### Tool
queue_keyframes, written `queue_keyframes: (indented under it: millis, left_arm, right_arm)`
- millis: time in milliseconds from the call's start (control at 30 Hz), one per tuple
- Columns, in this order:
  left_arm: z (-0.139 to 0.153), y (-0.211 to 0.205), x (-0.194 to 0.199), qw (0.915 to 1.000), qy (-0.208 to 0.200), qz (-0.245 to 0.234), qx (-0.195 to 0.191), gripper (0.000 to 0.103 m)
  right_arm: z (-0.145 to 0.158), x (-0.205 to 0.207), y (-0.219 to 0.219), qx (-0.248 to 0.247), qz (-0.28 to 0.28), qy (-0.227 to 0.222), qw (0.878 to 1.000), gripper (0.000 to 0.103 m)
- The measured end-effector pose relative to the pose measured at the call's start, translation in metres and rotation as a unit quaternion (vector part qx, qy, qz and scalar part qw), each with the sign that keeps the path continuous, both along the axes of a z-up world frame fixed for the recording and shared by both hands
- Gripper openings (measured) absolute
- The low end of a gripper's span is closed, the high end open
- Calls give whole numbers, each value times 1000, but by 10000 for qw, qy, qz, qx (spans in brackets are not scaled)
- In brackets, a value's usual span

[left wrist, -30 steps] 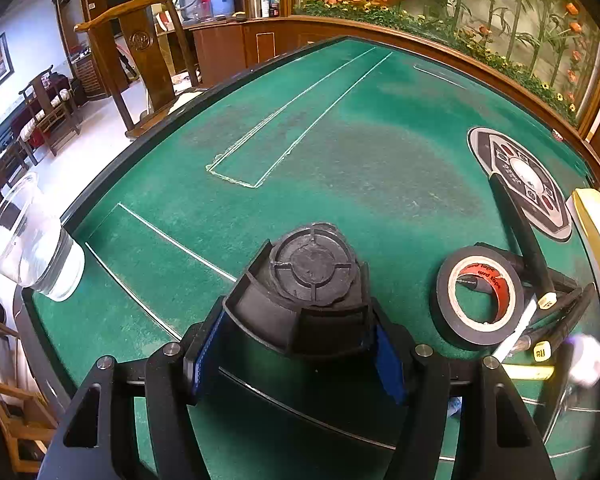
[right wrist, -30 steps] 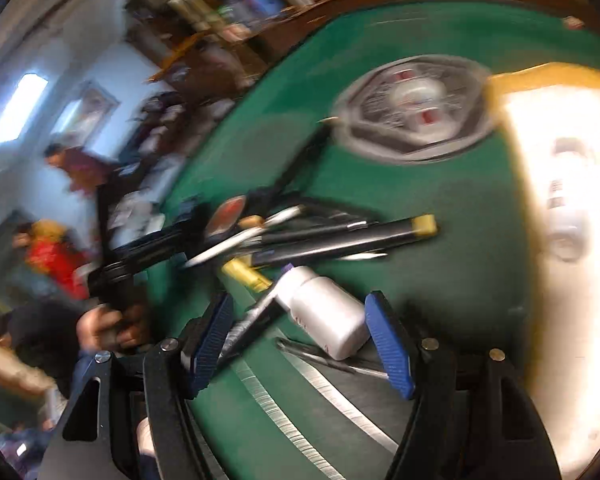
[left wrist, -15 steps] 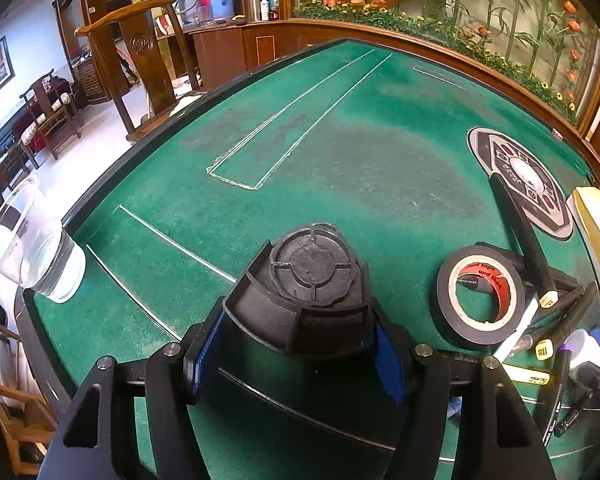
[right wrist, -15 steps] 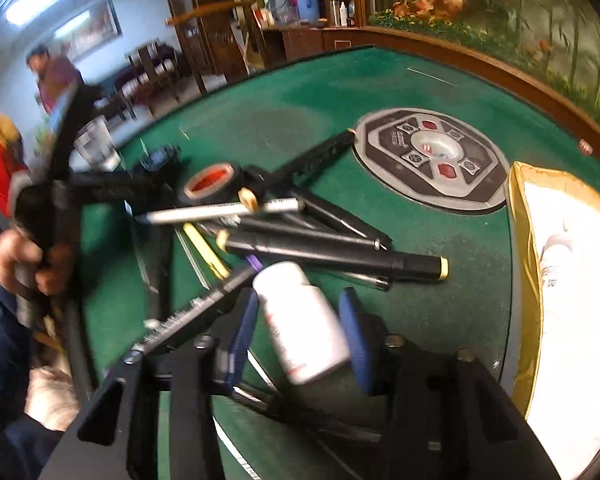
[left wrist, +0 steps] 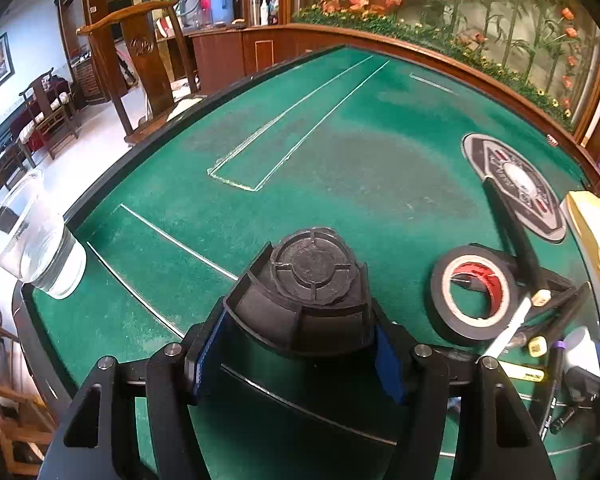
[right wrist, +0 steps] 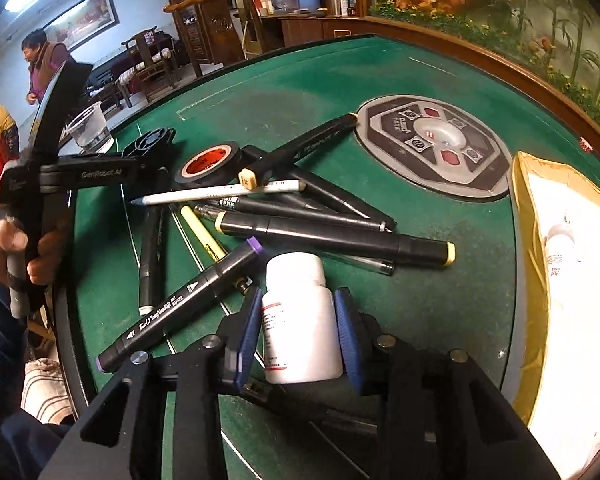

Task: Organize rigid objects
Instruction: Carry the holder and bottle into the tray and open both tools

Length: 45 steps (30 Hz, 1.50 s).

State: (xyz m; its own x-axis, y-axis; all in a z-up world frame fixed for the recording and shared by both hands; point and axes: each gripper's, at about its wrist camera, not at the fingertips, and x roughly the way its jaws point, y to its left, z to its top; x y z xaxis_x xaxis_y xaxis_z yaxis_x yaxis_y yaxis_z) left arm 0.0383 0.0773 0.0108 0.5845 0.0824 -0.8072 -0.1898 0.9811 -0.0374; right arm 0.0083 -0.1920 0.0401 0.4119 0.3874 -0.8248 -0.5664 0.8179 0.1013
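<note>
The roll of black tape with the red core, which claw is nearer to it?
Left. The left claw, gripping a black ribbed container, sits beside the roll of black tape; the right claw clamps a white plastic bottle beyond the pens.

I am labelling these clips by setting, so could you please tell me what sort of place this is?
Probably a home living room or tea room with an automatic mahjong table: the green felt tabletop has a grey central control panel with dice, carved dark wooden chairs stand behind it, and an orange flower mural lines the wall.

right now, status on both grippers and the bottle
Left gripper shut on black ribbed plastic holder. Right gripper just closed on white plastic bottle. Purple-capped black marker lies beside it.
</note>
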Motion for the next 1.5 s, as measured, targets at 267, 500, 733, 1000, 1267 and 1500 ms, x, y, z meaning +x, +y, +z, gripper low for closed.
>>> queue_keyframes:
  millis: [267, 500, 733, 1000, 1267, 1500]
  left_arm:
    - [23, -6, -11, 9996, -244, -89, -90, 69]
    - [48, -38, -22, 9972, -474, -538, -213, 69]
    - [66, -86, -27, 9912, -538, -1144, -383, 68]
    - [84, -173, -19, 9758, -408, -2059, -609, 68]
    - [97, -276, -5, 9508, -177, -2954, -918, 68]
    - [70, -349, 10, 9403, 252, -3306, -773, 68]
  right_arm:
    - [18, 13, -28, 655, -528, -17, 9965, 35]
    - [30, 26, -57, 1222, -968, 77, 9877, 35]
    - [41, 31, -78, 1525, -1227, 53, 9806, 35]
    - [71, 43, -154, 1931, -2185, -250, 9562, 35]
    - [77, 69, -224, 1696, -3154, -292, 9332, 35]
    - [49, 120, -255, 1396, -3620, 209, 9214, 35]
